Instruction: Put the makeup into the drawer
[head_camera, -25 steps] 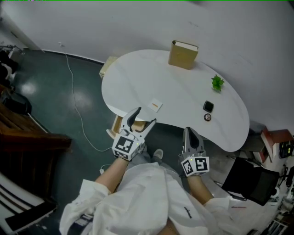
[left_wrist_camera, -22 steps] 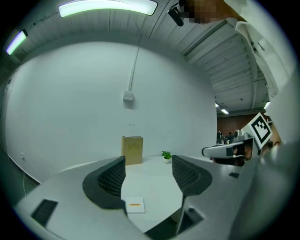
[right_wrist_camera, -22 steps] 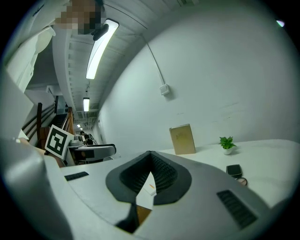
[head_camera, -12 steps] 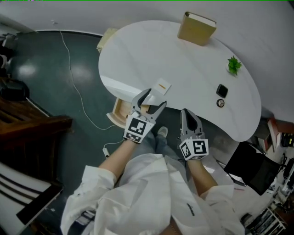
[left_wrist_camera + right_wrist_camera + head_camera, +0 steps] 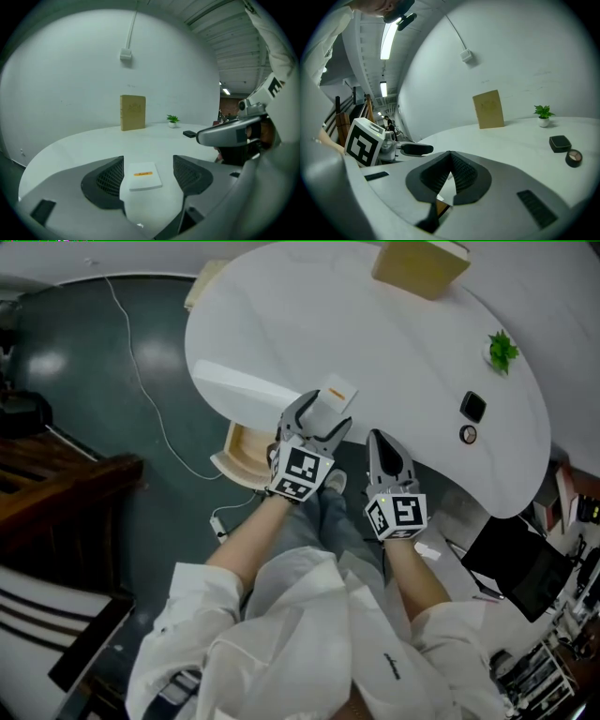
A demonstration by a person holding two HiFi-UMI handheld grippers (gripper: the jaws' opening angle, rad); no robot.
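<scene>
Nearest, the right gripper point(image 5: 381, 442) hangs by the worktop's point(image 5: 281, 324) front edge with its ribbed black jaws pressed together on nothing. Just beside it, the left gripper point(image 5: 319, 423) has its jaws spread wide, one on each side of the makeup box point(image 5: 143, 175). The box is a thin, flat white rectangle with a small orange label, lying flat near the edge. Neither pad looks to be touching it.

The main risk, as I judge it, is that low profile on a smooth, glossy white surface. Jaws closing too high would skim over the box. One pad arriving first would likely push it sideways, perhaps over the rim to the floor. A tilted grip could pinch only a corner and let it pivot out on the way down.

The drawer point(image 5: 246, 448) stands open below the edge, a pale wooden tray to the left. A release aimed badly could miss it.

Further back lie a black square compact point(image 5: 473, 407) and a small round case point(image 5: 468, 434). Beyond them are a little green plant point(image 5: 503, 348) and an upright tan cardboard-coloured box point(image 5: 422, 263).
</scene>
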